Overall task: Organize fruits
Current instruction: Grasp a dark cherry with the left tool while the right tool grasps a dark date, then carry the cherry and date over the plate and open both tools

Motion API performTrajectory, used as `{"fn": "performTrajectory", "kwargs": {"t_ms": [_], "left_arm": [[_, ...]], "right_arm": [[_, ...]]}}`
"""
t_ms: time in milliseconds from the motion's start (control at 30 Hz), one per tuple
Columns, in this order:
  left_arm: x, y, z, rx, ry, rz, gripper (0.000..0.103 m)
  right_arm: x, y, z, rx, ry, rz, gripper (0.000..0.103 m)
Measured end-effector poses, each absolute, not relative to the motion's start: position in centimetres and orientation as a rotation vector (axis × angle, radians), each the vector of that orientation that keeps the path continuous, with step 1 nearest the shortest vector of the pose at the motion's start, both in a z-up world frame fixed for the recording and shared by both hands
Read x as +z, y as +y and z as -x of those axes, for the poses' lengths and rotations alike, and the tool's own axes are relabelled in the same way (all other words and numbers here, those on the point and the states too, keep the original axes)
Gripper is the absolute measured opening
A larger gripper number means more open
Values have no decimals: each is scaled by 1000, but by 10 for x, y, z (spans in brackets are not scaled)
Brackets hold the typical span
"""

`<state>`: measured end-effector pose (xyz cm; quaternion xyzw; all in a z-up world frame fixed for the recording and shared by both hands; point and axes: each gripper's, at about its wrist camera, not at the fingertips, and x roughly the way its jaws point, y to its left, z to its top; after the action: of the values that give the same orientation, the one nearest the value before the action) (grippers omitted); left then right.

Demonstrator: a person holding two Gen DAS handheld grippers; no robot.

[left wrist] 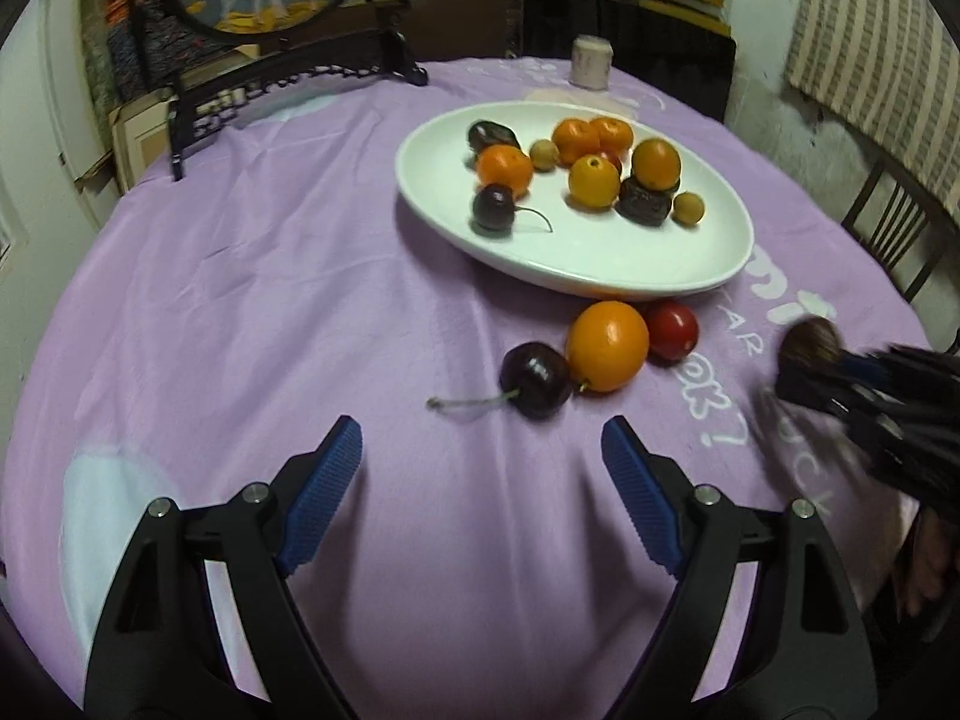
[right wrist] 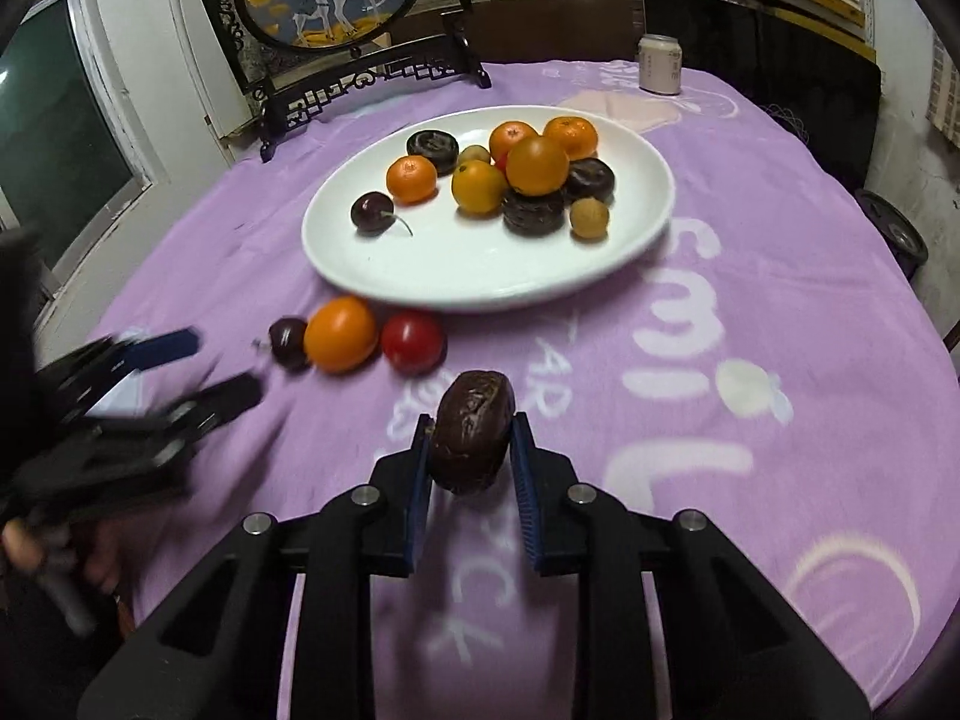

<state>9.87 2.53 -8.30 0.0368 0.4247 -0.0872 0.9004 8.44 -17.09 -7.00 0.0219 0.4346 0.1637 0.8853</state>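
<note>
Right gripper: we see its jaws clamped on a dark wrinkled fruit, lower centre, above the cloth. Left gripper: jaws wide apart, holding nothing; cherry, orange, tomato just beyond them, below the plate.

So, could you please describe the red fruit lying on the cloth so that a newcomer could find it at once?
Start at the white plate on the purple cloth. Just off its near rim, three loose fruits sit in a row. The cherry tomato is the end one, beside the orange, the only smooth, glossy red fruit there; the dark cherry is at the other end.
</note>
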Motion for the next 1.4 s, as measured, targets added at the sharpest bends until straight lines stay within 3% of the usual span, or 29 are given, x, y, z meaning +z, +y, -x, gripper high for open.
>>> {"fn": "performTrajectory", "kwargs": {"t_ms": [100, 167, 300, 367, 400, 600, 733, 933, 1067, 1400], "left_arm": [[-90, 19, -115, -191, 899, -80, 71], [-96, 15, -123, -190, 918, -92, 56], [-97, 11, -129, -200, 911, -90, 46], [-95, 12, -128, -208, 904, -81, 22], [-95, 13, -127, -202, 900, -76, 20], [-94, 19, -129, -202, 914, -34, 22], [-93, 21, -136, -185, 926, -43, 52], [-95, 3, -154, -179, 953, -124, 50], [-94, 1, -162, -178, 947, -127, 33], [-88, 0, -151, -209, 879, -142, 29]], "right_arm": [[-71, -181, -76, 345, 912, -78, 26], [-71, -186, -74, 347, 913, -100, 26], [-72, -189, -75, 358, 916, -121, 26], [-72, -186, -75, 371, 919, -122, 26], [-72, -185, -75, 376, 921, -120, 26], [-71, -180, -71, 386, 925, -106, 26], [-71, -180, -71, 386, 927, -107, 26], [-75, -177, -72, 410, 941, -116, 26], [-76, -180, -72, 409, 943, -129, 26], [-76, -176, -70, 422, 942, -132, 26]]}}
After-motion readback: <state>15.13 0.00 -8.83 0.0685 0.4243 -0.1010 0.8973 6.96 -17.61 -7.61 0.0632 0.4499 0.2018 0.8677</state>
